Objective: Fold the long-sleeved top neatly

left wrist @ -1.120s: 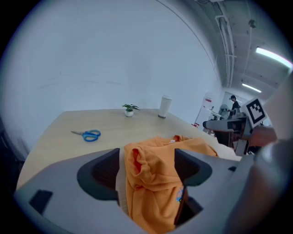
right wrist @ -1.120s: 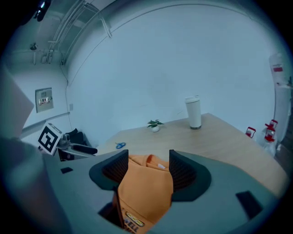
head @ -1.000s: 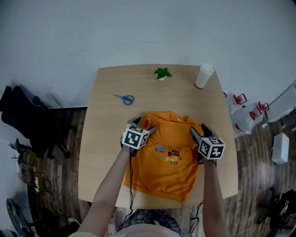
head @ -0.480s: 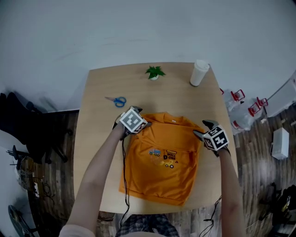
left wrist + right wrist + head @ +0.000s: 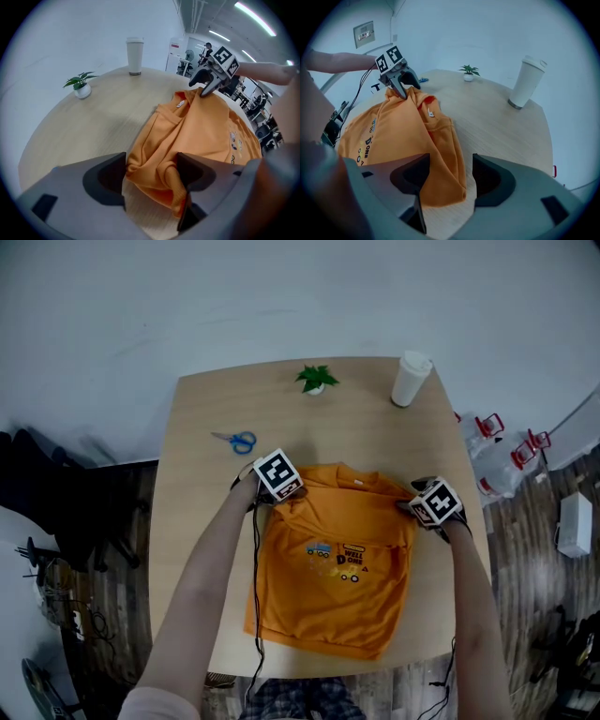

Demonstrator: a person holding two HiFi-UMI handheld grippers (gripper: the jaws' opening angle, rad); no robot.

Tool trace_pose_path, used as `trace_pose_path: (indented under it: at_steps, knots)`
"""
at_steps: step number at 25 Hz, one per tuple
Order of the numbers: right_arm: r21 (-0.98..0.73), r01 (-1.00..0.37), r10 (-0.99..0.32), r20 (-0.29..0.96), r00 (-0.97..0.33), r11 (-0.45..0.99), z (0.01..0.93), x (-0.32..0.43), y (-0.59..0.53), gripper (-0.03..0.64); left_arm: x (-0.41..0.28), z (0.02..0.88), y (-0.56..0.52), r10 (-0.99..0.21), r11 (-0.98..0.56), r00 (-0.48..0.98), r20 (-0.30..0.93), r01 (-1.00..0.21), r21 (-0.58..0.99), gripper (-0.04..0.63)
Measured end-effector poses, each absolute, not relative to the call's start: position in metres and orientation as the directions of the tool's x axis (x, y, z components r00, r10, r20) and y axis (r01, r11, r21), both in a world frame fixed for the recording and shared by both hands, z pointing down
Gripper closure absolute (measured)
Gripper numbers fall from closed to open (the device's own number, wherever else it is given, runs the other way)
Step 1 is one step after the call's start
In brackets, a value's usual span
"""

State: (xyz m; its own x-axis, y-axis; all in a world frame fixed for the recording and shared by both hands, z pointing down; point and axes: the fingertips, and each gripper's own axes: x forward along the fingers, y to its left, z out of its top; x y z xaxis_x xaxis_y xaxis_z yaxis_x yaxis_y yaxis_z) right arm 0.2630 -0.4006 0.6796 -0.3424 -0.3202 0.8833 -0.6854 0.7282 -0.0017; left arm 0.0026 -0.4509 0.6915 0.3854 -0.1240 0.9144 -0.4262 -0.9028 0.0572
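Observation:
The orange long-sleeved top (image 5: 337, 559) lies flat on the wooden table (image 5: 202, 521), collar away from me, print facing up. My left gripper (image 5: 269, 499) is down on its left shoulder. In the left gripper view (image 5: 150, 174) the jaws are closing, and bunched orange cloth (image 5: 154, 164) fills the gap and touches both pads. My right gripper (image 5: 414, 508) is on the right shoulder. In the right gripper view (image 5: 447, 177) the top's folded edge (image 5: 450, 173) lies between the jaws against the left pad, with bare table showing before the right pad. Each gripper shows in the other's view: right (image 5: 206, 89), left (image 5: 402, 89).
Blue-handled scissors (image 5: 242, 440) lie beyond the left gripper. A small potted plant (image 5: 316, 380) and a white cup (image 5: 411, 379) stand near the far edge. The table's right edge is close to the right gripper. A cable (image 5: 255, 615) trails from the left gripper.
Both grippers came down from above the top's chest, moved away from me onto its shoulders, and rolled. The top stayed on the table; its left shoulder is now bunched.

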Motion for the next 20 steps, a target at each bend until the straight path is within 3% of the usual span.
trace_pose_path:
  at_steps: [4, 9, 14, 16, 20]
  knots:
    - [-0.072, -0.728, -0.298, 0.881, -0.367, 0.682, 0.688, 0.264, -0.399, 0.33, 0.005, 0.695, -0.449, -0.093, -0.894, 0.41, 0.907, -0.436, 0.105, 0.269]
    - [-0.126, -0.724, -0.259, 0.881, -0.396, 0.678, 0.691, 0.256, -0.391, 0.428, 0.007, 0.695, -0.443, -0.074, -0.894, 0.426, 0.902, -0.429, 0.13, 0.318]
    - [-0.143, -0.705, -0.222, 0.889, -0.4, 0.695, 0.692, 0.247, -0.381, 0.523, 0.013, 0.694, -0.429, -0.042, -0.887, 0.457, 0.889, -0.427, 0.177, 0.444]
    - [-0.158, -0.699, -0.205, 0.891, -0.406, 0.698, 0.692, 0.245, -0.378, 0.557, 0.014, 0.694, -0.425, -0.035, -0.882, 0.472, 0.881, -0.43, 0.195, 0.46]
    - [-0.127, -0.677, -0.213, 0.894, -0.395, 0.725, 0.69, 0.245, -0.377, 0.566, 0.013, 0.693, -0.421, -0.037, -0.894, 0.468, 0.883, -0.411, 0.181, 0.48]
